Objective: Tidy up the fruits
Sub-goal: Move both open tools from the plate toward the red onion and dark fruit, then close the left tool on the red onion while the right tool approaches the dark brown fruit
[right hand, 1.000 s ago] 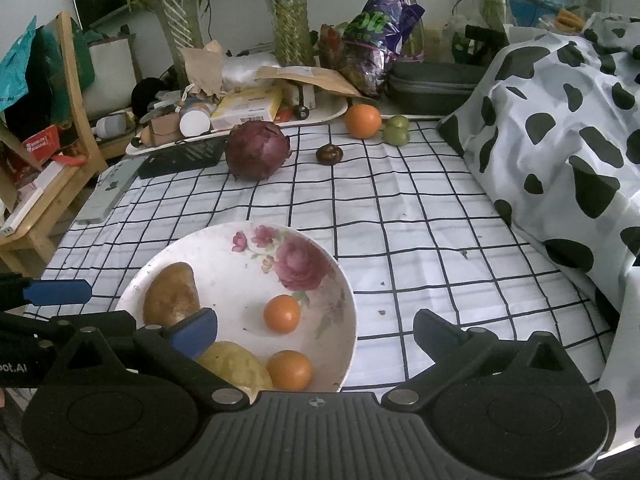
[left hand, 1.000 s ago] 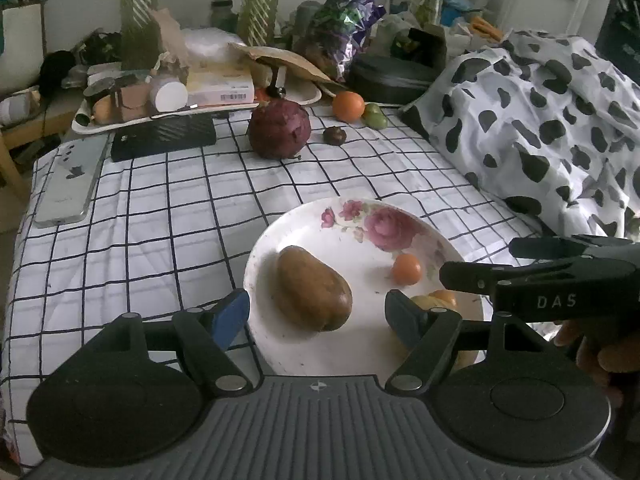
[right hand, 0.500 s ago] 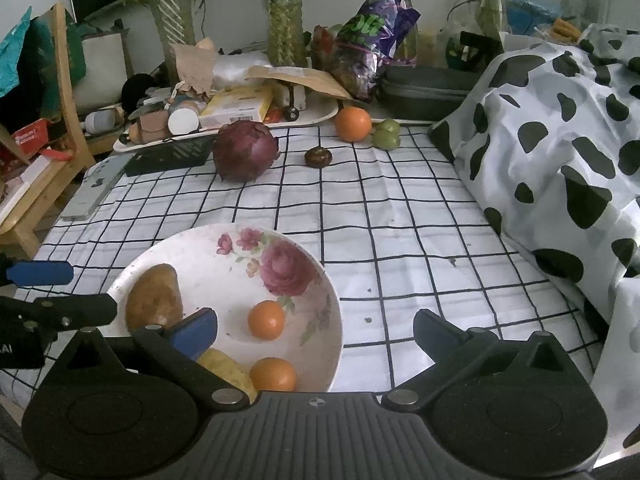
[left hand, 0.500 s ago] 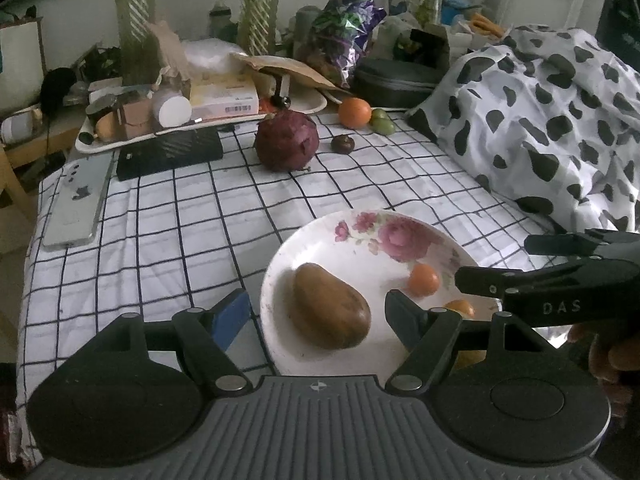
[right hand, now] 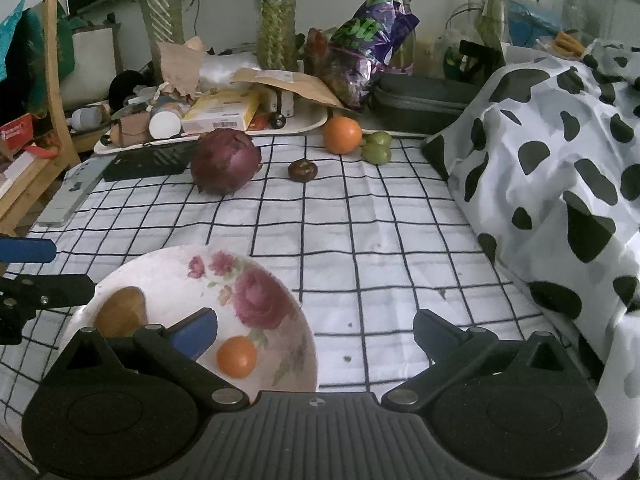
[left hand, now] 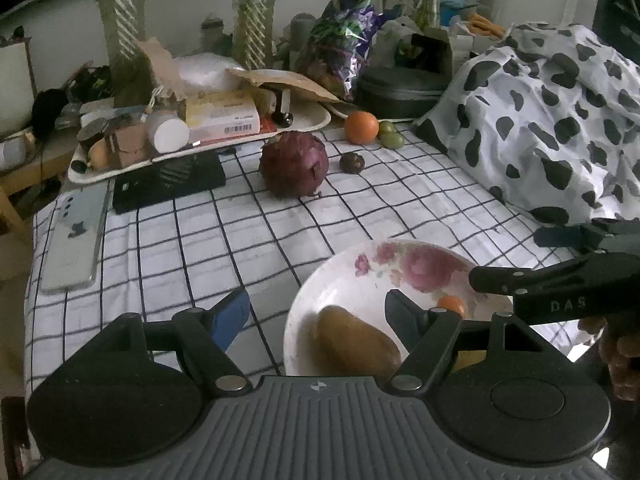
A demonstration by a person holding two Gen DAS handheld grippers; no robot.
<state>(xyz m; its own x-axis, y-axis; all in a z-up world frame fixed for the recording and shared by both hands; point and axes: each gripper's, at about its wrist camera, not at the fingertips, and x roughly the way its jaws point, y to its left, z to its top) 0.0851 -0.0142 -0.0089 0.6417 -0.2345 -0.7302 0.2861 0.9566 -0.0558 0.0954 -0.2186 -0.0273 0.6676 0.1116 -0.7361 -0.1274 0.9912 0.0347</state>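
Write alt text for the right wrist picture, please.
An open gripper hovers over a checked tablecloth beside a flowered plate holding a small orange fruit and a brown one. Farther back lie a red cabbage and an orange.

Both views are dim and soft, lit by flat daylight with a cool, slightly blue cast. The pale wall [right hand: 208, 12] far ahead of the tools is the brightest area. Shadows are weak: a faint one lies under the round purple-red cabbage [left hand: 294, 164] on the side nearer the left tool. The white floral ceramic plate [left hand: 320, 292] and the brown oval fruit [left hand: 354, 346] just ahead of the left tool's fingers are smeared with motion blur. Fisheye distortion bends the black-and-white checked tablecloth [right hand: 360, 220] lines outward, and the frame corners go black. The black-spotted white fabric [right hand: 560, 160] looks slightly washed out, without hard glare.
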